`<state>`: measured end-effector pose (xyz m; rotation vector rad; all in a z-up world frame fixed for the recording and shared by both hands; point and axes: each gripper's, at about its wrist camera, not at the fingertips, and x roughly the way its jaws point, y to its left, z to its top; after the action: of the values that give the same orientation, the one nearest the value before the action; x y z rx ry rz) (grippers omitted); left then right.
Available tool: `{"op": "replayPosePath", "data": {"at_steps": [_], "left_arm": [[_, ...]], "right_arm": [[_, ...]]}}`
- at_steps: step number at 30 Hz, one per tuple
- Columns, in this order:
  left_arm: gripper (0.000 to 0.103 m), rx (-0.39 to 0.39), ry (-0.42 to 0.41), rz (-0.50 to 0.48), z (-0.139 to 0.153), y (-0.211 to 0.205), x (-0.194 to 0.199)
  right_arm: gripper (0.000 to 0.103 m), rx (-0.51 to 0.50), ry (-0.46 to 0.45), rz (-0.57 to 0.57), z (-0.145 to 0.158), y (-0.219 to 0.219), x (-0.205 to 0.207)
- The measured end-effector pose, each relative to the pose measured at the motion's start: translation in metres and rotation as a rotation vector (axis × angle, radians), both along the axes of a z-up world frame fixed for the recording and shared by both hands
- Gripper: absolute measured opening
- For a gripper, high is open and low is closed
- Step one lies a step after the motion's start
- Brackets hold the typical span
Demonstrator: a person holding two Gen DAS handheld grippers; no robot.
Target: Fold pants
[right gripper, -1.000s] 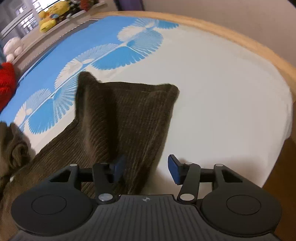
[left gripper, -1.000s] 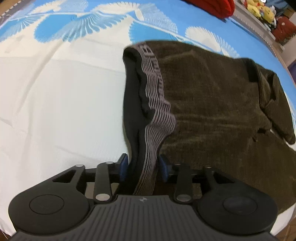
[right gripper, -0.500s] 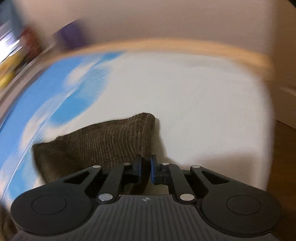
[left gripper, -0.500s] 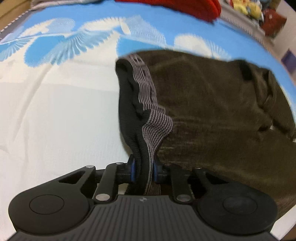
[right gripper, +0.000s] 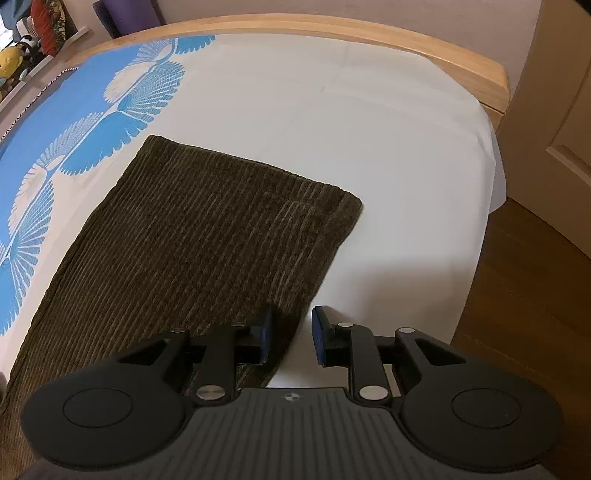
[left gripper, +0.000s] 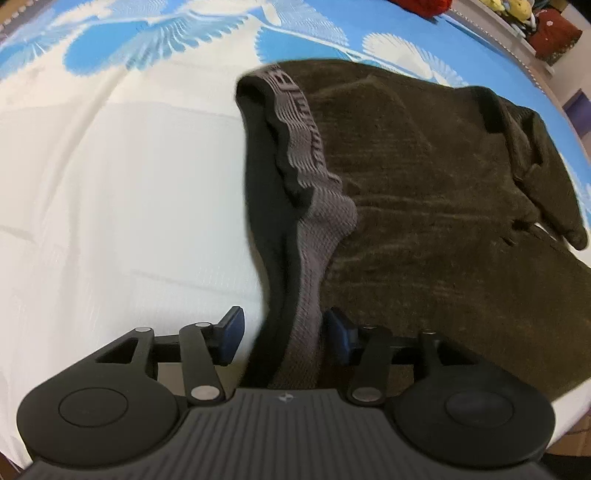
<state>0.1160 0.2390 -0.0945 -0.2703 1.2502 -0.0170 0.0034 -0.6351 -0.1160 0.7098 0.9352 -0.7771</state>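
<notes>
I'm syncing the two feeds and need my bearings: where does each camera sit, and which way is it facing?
Left wrist: sits behind the left claw, looking along its open fingers at the waistband of the brown pants on the bed.
Right wrist: sits behind the right claw, open, looking at the pant leg hem and the wooden bed frame.
Shared: the same pants and the blue-patterned sheet; only the claws show, no hands.

The dark brown corduroy pants (left gripper: 424, 177) were spread flat on the bed, grey patterned elastic waistband (left gripper: 314, 206) rumpled, leg hem (right gripper: 258, 177) laid straight.
</notes>
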Motion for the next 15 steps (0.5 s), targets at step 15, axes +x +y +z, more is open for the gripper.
{"op": "replayPosePath", "data": {"at_steps": [15], "left_arm": [[0.037, 0.123, -0.043, -0.089, 0.014, 0.0, -0.021]], "right_arm": [[0.004, -0.022, 0.061, 0.139, 0.02, 0.005, -0.005]]}}
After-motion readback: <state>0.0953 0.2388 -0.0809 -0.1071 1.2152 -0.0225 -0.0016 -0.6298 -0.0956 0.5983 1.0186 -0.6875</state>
